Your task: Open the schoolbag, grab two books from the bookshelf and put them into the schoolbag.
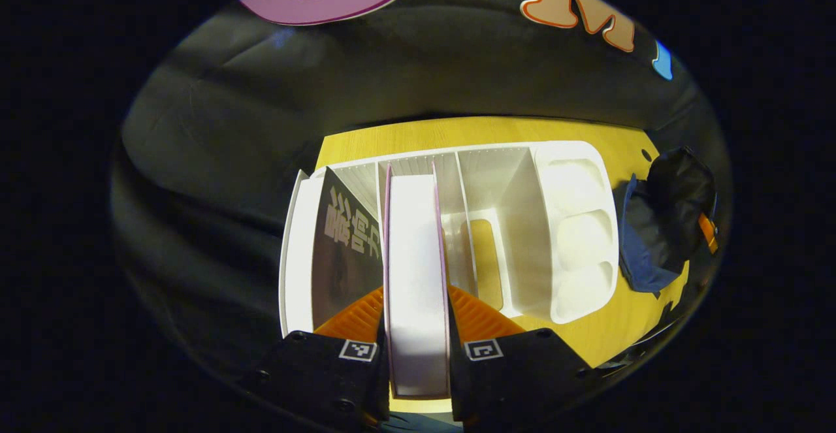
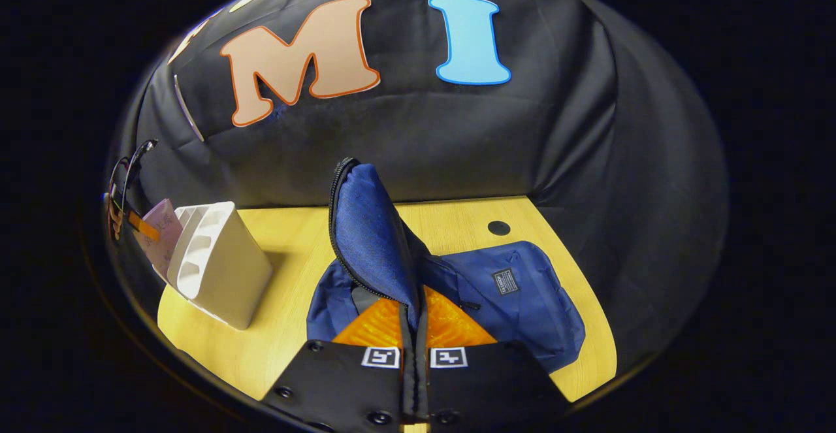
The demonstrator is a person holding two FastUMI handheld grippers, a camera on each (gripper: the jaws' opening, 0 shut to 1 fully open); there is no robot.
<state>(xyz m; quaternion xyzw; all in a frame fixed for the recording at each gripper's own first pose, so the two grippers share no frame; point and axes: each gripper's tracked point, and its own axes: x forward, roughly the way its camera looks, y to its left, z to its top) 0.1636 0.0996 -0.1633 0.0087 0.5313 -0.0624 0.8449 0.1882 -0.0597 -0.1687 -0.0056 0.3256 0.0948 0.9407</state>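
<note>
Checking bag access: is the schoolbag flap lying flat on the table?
No, the right gripper holds the schoolbag flap upright above the table.

Your left gripper view looks down close into the white plastic bookshelf point(image 1: 457, 224); your right gripper view faces the blue fabric schoolbag point(image 2: 457, 289); both share the yellow wooden table point(image 2: 287, 302).

The desk point(image 2: 457, 224) has a smooth, pale wood-grain surface with a soft sheen. The bookshelf point(image 1: 522, 178) is white moulded plastic, smooth and matt, with fine ribbing along its back wall. A book point(image 1: 418, 276) clamped between the left gripper's point(image 1: 418, 319) jaws shows a plain white paper edge and thin pink covers (slightly glossy). A second book point(image 1: 343, 250) beside it has a dark, matt printed cover. The schoolbag point(image 2: 516, 302) is dark blue woven cloth, finely textured and matt, with a toothed zip along its raised flap point(image 2: 372, 230). The right gripper's point(image 2: 415, 328) pads point(image 2: 375, 325) look ribbed.
</note>
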